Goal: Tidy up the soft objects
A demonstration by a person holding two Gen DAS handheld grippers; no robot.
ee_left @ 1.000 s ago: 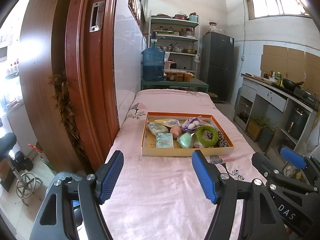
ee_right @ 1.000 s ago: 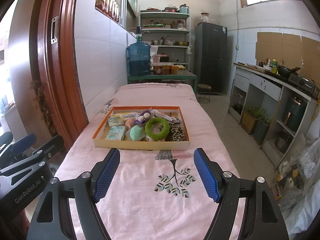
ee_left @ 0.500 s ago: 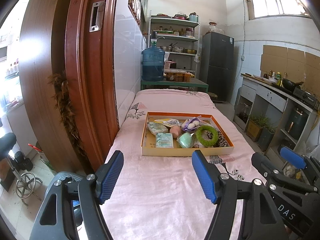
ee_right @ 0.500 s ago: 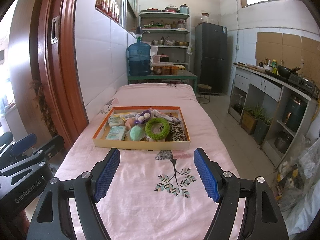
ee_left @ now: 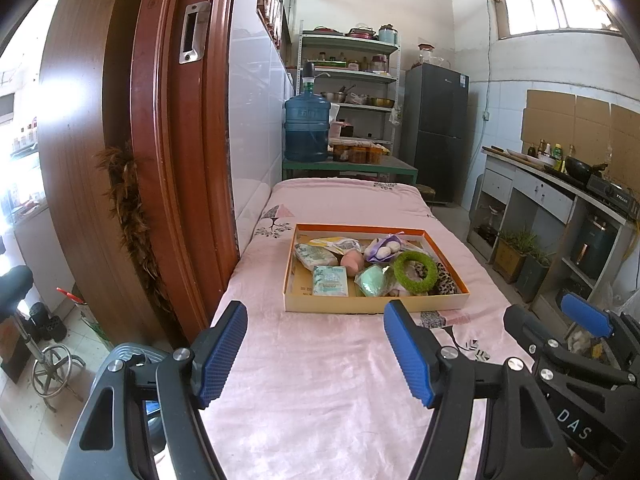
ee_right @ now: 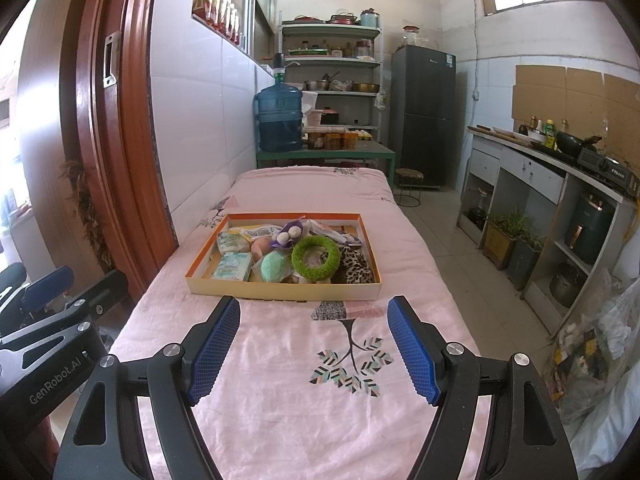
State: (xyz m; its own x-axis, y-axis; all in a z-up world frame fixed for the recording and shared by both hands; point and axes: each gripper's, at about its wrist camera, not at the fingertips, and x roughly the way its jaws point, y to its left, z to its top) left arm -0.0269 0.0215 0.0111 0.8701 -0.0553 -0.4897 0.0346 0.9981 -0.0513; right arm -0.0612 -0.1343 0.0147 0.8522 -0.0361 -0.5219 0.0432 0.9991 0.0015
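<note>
An orange-rimmed cardboard tray (ee_left: 374, 306) (ee_right: 280, 290) sits mid-table on a pink cloth. It holds a fuzzy green ring (ee_left: 415, 271) (ee_right: 316, 257), a mint green soft ball (ee_left: 371, 280) (ee_right: 275, 266), a peach soft ball (ee_left: 352, 262), tissue packs (ee_left: 330, 281) (ee_right: 233, 266), a purple pouch with white balls (ee_left: 385, 247) (ee_right: 290, 234) and leopard-print cloth (ee_right: 356, 266). My left gripper (ee_left: 316, 354) is open and empty, short of the tray. My right gripper (ee_right: 314, 350) is open and empty, also short of the tray.
A wooden door frame (ee_left: 176, 152) stands along the left. A blue water jug (ee_left: 307, 128) and shelves stand behind the table. A kitchen counter (ee_right: 560, 168) runs down the right, with floor between. The right gripper's body (ee_left: 580, 360) shows in the left view.
</note>
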